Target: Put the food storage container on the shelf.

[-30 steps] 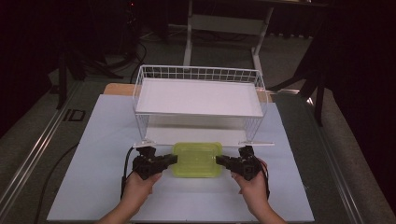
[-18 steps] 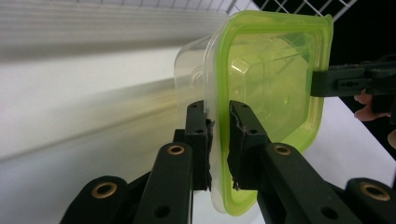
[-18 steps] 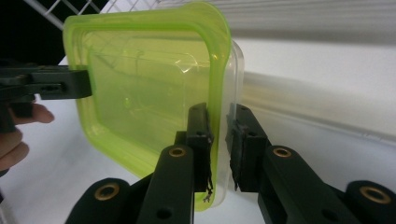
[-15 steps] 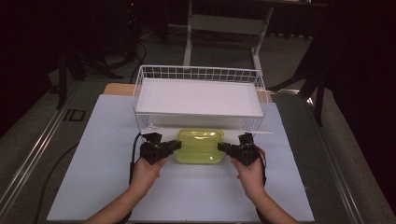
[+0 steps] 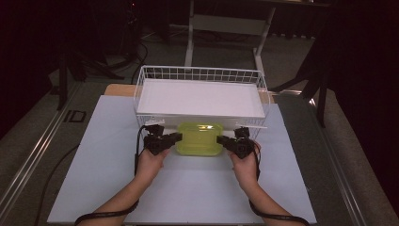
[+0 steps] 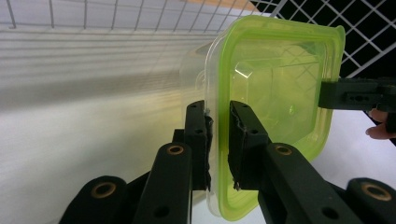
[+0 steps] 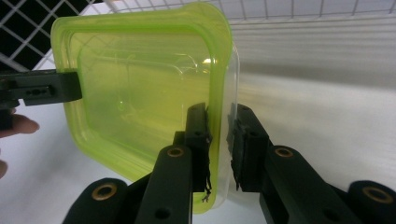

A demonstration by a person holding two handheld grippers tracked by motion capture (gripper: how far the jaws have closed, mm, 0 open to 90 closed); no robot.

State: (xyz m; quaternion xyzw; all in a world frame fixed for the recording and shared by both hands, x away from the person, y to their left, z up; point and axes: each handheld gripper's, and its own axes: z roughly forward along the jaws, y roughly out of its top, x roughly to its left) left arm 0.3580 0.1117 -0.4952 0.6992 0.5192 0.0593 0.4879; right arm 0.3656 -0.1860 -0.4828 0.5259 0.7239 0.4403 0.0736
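In the left gripper view, the left hand-held gripper (image 6: 218, 140) has its two black jaws pinched on the edge of the green box (image 6: 275, 107). The bottom of the jaws is cut off by the picture's edge. In the right gripper view, the right hand-held gripper (image 7: 218, 140) is clamped on the other edge of the same box (image 7: 144, 93). On this side a thin gap shows beside one pad, so it is hard to tell how tight the grip is.

The box is see-through, with a yellow-green lid on a clear tub. Nothing can be seen inside it. In each gripper view the other gripper's jaw pokes in at the far side of the box, and a fingertip beside it is cut off.

From the high view, the person's two arms come in from the bottom, and the elbows are cut off. The box (image 5: 199, 138) hangs between the left hand-held gripper (image 5: 173, 138) and the right hand-held gripper (image 5: 222, 140). It is over the white tabletop (image 5: 108, 141), right at the front wall of the wire basket (image 5: 141, 89). I cannot tell if the box touches the wires.

Farther back, a flat white board lies in the basket. Behind the table the room is dark, and the legs and stands there are hard to make out.
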